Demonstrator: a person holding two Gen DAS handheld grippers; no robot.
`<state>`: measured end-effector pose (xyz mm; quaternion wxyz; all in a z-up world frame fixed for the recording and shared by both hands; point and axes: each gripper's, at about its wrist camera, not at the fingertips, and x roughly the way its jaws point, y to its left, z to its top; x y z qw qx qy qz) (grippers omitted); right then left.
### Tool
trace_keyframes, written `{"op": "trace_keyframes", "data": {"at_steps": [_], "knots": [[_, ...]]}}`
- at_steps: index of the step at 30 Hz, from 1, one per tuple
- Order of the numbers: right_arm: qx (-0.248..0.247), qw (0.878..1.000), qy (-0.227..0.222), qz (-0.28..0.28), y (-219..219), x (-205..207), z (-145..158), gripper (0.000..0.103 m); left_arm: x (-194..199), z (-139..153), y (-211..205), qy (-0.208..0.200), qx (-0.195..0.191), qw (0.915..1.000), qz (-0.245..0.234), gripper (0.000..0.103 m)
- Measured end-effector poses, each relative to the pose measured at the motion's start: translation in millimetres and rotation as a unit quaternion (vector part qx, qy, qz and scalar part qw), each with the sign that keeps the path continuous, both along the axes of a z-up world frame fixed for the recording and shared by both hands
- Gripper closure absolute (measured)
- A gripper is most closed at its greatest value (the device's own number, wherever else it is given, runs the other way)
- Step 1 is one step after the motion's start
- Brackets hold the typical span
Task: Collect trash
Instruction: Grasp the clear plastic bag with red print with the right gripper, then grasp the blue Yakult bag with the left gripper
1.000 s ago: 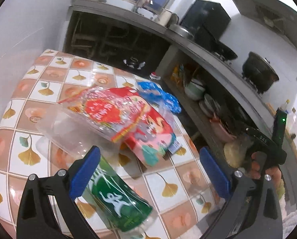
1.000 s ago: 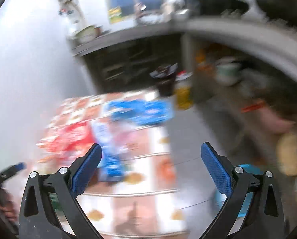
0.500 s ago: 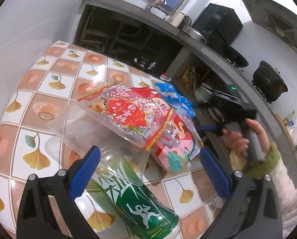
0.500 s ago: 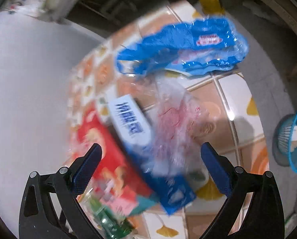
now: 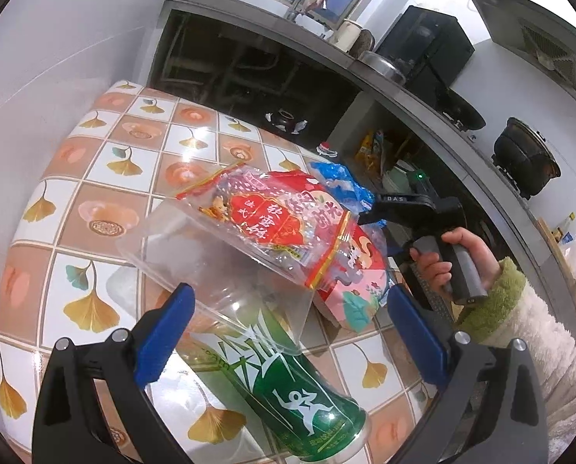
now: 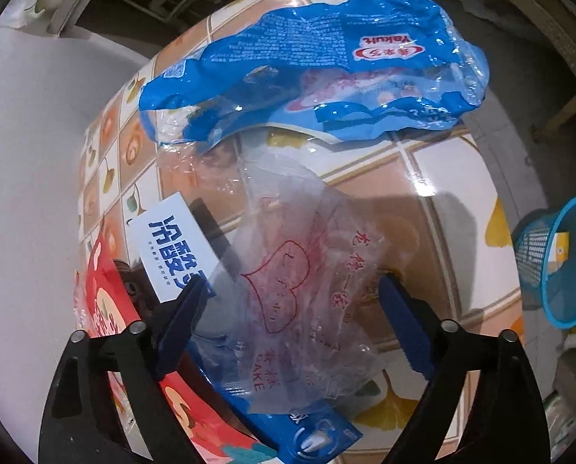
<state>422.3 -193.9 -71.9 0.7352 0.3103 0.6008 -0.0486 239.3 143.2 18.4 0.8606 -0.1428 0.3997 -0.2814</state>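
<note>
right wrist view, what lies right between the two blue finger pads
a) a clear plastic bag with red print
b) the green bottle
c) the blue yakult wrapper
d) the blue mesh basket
a: the clear plastic bag with red print lies between the closing jaws of the right gripper, whose pads do not yet press it; the blue Yakult wrapper lies farther up the table and the blue mesh basket stands off its edge.

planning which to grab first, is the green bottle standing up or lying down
Lying down. The green bottle rests on its side on the tiled table, partly under a clear plastic bag.
</note>
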Motion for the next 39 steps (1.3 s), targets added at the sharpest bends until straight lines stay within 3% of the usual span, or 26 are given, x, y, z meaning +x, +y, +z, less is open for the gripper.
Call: {"op": "trace_keyframes", "data": {"at_steps": [6,9,14,18,20,23,26,28,29,31,34,36,38,39], "knots": [[0.028,1.0,-0.007,-0.011,-18,-20,-3,0.051,0,3,-4,-0.001,0.007,1.0,-0.005,0.005],[0.056,0.998,-0.013,-0.02,-29,-30,-9,0.06,0,11,-8,-0.009,0.012,0.9999,-0.007,0.005],[0.096,0.994,-0.033,-0.029,-47,-50,-19,0.063,14,46,-31,-0.046,0.05,0.9974,-0.026,0.005],[0.116,0.992,-0.045,-0.036,-67,-64,-22,0.064,42,84,-69,-0.08,0.095,0.9901,-0.065,0.005],[0.122,0.991,-0.049,-0.037,-72,-67,-24,0.064,60,98,-96,-0.089,0.116,0.9833,-0.108,0.005],[0.125,0.99,-0.055,-0.032,-81,-72,-25,0.064,90,108,-143,-0.111,0.165,0.9642,-0.175,0.005],[0.115,0.991,-0.06,-0.021,-77,-71,-30,0.064,125,102,-195,-0.121,0.216,0.9384,-0.24,0.005],[0.109,0.992,-0.064,-0.016,-75,-72,-29,0.064,157,85,-234,-0.108,0.264,0.9194,-0.271,0.005],[0.104,0.992,-0.068,-0.012,-74,-74,-30,0.064,169,77,-248,-0.1,0.28,0.9138,-0.277,0.005],[0.099,0.992,-0.072,-0.009,-66,-76,-31,0.063,200,55,-280,-0.067,0.297,0.9091,-0.284,0.005],[0.09,0.993,-0.08,0.002,-55,-76,-34,0.063,240,21,-319,0.002,0.288,0.916,-0.279,0.005],[0.085,0.993,-0.084,0.01,-52,-79,-32,0.062,259,0,-339,0.03,0.287,0.9149,-0.282,0.005],[0.079,0.993,-0.089,0.016,-46,-79,-33,0.062,269,-22,-357,0.044,0.295,0.906,-0.3,0.005],[0.078,0.993,-0.091,0.016,-44,-81,-33,0.062,271,-35,-367,0.044,0.31,0.8954,-0.317,0.005]]}}
